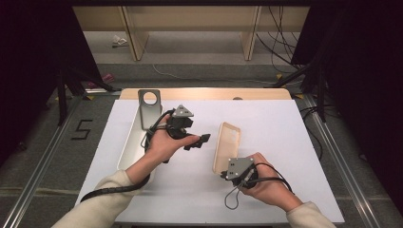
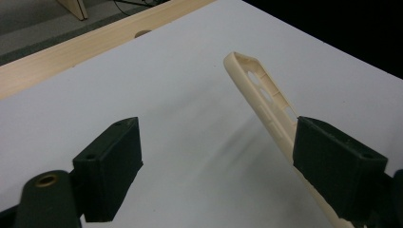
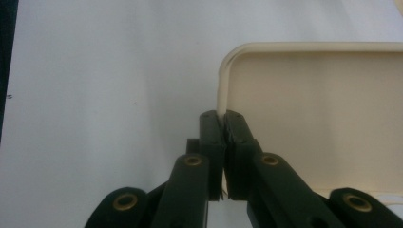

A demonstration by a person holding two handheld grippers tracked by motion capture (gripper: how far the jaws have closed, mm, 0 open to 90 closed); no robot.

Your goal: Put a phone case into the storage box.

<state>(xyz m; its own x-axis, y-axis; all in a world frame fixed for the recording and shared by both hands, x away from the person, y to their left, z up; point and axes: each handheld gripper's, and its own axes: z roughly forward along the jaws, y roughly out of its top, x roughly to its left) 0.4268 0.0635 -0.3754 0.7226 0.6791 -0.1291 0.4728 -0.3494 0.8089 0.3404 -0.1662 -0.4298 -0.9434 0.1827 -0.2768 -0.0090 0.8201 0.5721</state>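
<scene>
A cream phone case (image 1: pixel 228 145) is tilted up off the white table top with its hollow side showing. My right gripper (image 1: pixel 222 174) is shut on the rim at its near corner. In the right gripper view the pads (image 3: pixel 222 119) pinch the thin wall of the case (image 3: pixel 309 109). My left gripper (image 1: pixel 197 141) hovers just left of the case, open, with nothing between its pads. In the left gripper view, its jaws (image 2: pixel 223 161) stand wide apart, and the case's long edge (image 2: pixel 273 118) runs behind the right-hand jaw.
A long white tray (image 1: pixel 129 145) lies at the left of the table. A grey plate with a round hole (image 1: pixel 149 107) leans at the tray's far end. A wooden strip (image 1: pixel 204 93) borders the table's far edge. Dark frames and cables stand beyond.
</scene>
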